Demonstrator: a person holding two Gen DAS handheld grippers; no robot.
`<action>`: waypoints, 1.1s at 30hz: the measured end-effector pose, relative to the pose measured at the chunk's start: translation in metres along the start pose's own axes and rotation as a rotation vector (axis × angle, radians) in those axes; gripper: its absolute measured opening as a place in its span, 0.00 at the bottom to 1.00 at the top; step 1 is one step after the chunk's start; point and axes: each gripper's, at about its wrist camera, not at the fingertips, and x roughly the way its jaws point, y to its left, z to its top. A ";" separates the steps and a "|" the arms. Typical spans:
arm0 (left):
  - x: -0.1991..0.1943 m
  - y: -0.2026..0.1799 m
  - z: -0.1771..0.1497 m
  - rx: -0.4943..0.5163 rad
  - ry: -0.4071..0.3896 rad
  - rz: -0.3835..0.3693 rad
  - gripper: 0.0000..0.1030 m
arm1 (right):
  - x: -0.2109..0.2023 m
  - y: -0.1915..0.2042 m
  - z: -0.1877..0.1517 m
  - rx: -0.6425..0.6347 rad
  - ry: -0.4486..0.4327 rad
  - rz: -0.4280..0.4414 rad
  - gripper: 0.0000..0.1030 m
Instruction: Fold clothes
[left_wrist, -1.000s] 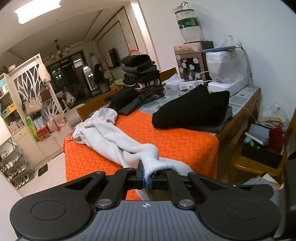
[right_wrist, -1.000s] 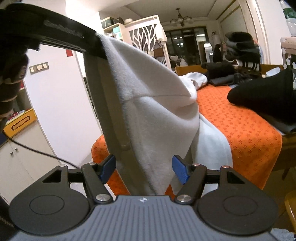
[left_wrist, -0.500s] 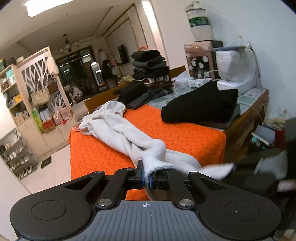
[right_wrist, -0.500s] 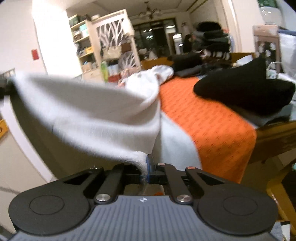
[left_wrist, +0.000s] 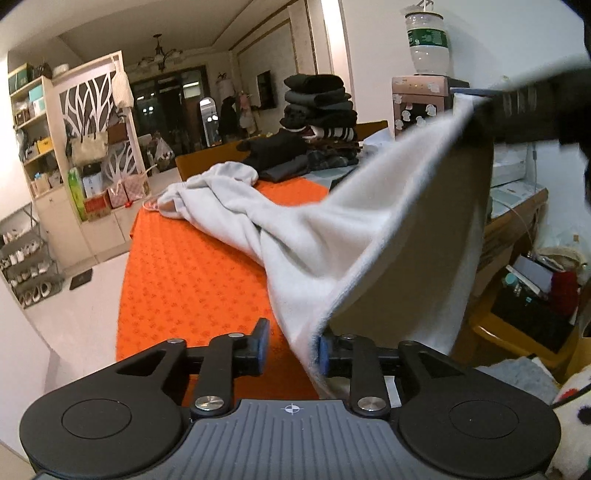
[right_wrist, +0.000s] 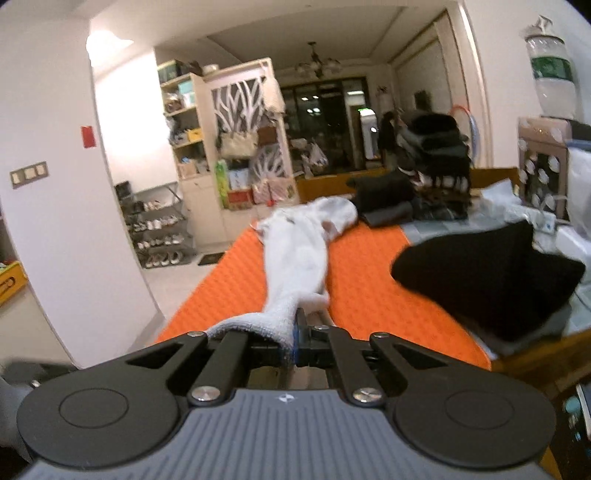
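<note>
**One white garment, two grippers, one orange cloth**

One white fleece garment (left_wrist: 236, 206) lies stretched along the orange tablecloth (left_wrist: 192, 280), its far bundled end toward 12 o'clock near the table's back edge, its near end lifted off the cloth.

The left gripper (left_wrist: 291, 345) stands released, its two blue-padded fingers spread apart. A hanging edge of the garment brushes the inner face of the finger at 3 o'clock; the finger at 9 o'clock is clear of it. From there the fabric fans upward toward 2 o'clock, where a dark blurred object holds its corner; what that object is cannot be told from this view.

The right gripper (right_wrist: 296, 345) is clenched on the garment's near end, the white fleece bunched over its 9 o'clock finger and running away toward 12 o'clock.

Counted on the table besides: one folded black garment (right_wrist: 491, 273) at 3 o'clock in the right wrist view, and one tall stack of dark folded clothes (left_wrist: 321, 110) at 12 o'clock, with one flatter dark pile (left_wrist: 280, 157) just beside it.
</note>
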 end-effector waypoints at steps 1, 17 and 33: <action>0.003 0.000 -0.002 -0.006 0.001 -0.003 0.32 | -0.001 0.003 0.005 -0.002 -0.006 0.009 0.05; -0.039 0.040 0.039 -0.103 -0.198 0.120 0.06 | -0.015 0.006 0.065 0.066 -0.090 0.040 0.05; -0.142 0.004 0.058 0.090 -0.156 0.042 0.06 | -0.077 -0.036 0.018 0.240 0.074 0.026 0.05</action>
